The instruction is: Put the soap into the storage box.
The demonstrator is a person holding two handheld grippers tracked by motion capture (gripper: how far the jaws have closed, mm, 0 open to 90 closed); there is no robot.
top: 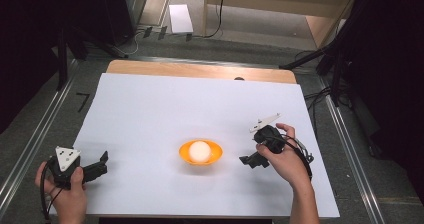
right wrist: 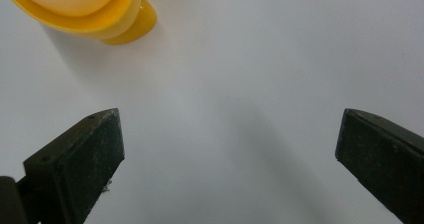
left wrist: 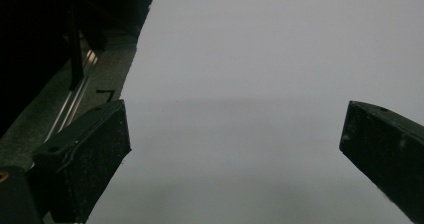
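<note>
Just one ball (top: 199, 150), one bowl (top: 216, 155), two tongs.

Two hand-held grippers, both with jaws spread wide.

The left gripper (top: 100, 165), gripped in the left hand (top: 67, 194), sits low at the near left, jaws pointing right. The right gripper (top: 248, 160), held by the right hand (top: 282, 159), appears tilted downward, jaws pointing left; both forearms enter from the bottom edge.
</note>
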